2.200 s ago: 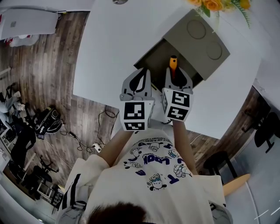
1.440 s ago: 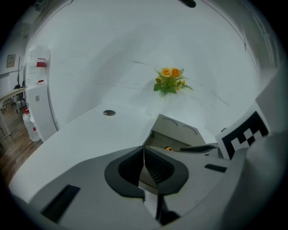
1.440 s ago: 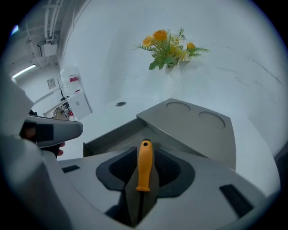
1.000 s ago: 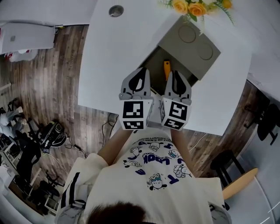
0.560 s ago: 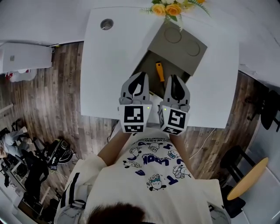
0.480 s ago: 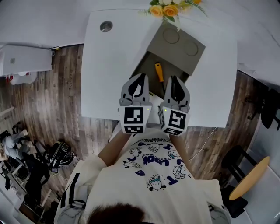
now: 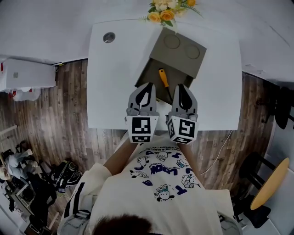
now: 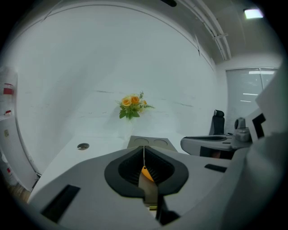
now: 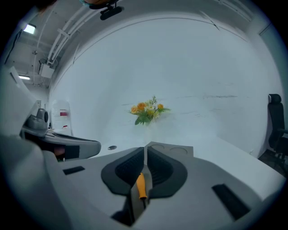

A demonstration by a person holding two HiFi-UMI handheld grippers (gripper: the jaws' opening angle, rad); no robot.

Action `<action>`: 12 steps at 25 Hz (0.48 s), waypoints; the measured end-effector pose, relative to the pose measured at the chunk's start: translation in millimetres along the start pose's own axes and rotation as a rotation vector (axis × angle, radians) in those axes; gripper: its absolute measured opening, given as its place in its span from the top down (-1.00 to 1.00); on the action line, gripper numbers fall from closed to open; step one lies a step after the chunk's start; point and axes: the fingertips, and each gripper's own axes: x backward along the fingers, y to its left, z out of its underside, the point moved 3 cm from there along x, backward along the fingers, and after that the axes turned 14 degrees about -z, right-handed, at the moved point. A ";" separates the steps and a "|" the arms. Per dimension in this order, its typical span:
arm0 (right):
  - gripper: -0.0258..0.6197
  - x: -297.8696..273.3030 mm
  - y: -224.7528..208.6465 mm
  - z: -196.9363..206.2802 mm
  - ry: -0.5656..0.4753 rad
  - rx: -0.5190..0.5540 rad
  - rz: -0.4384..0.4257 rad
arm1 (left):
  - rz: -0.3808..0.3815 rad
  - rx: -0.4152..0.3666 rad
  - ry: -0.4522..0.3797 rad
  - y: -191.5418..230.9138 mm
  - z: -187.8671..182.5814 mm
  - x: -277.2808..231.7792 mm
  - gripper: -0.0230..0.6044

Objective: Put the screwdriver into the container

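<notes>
**Screwdriver in the container, both hand-held grippers back at the near edge**

The screwdriver (image 7: 162, 78) lies inside the open container (image 7: 146, 75), on the far half of the white desk (image 7: 115, 87), just this side of the flowers (image 7: 161, 13). Its long axis runs mostly near to far with a slight slant: the orange handle points far and a little left, and the dark shaft comes near and a little right.

The left hand-held gripper (image 7: 147, 86) and the right hand-held gripper (image 7: 181, 86) sit side by side over the desk's near edge, both pointing away from the person. The screwdriver lies ahead of their tips and between them, touching neither. In each gripper view it shows low down, past the closed pads.

The left hand-held gripper's jaws are pressed together with only a thin slit between them, and they hold nothing. The right one's jaws are closing the last little way, all but together and also empty.

The shaft's near end looks slightly closer to the right hand-held gripper, the handle about midway between the two. Judging by how things lie, the placing looks done. A fresh grasp would mean reaching forward and inward and opening the jaws across that slanted axis.
</notes>
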 end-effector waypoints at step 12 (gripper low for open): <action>0.80 12.7 0.3 -7.8 -0.040 0.002 0.026 | 0.036 -0.018 -0.033 -12.9 -6.9 10.9 0.86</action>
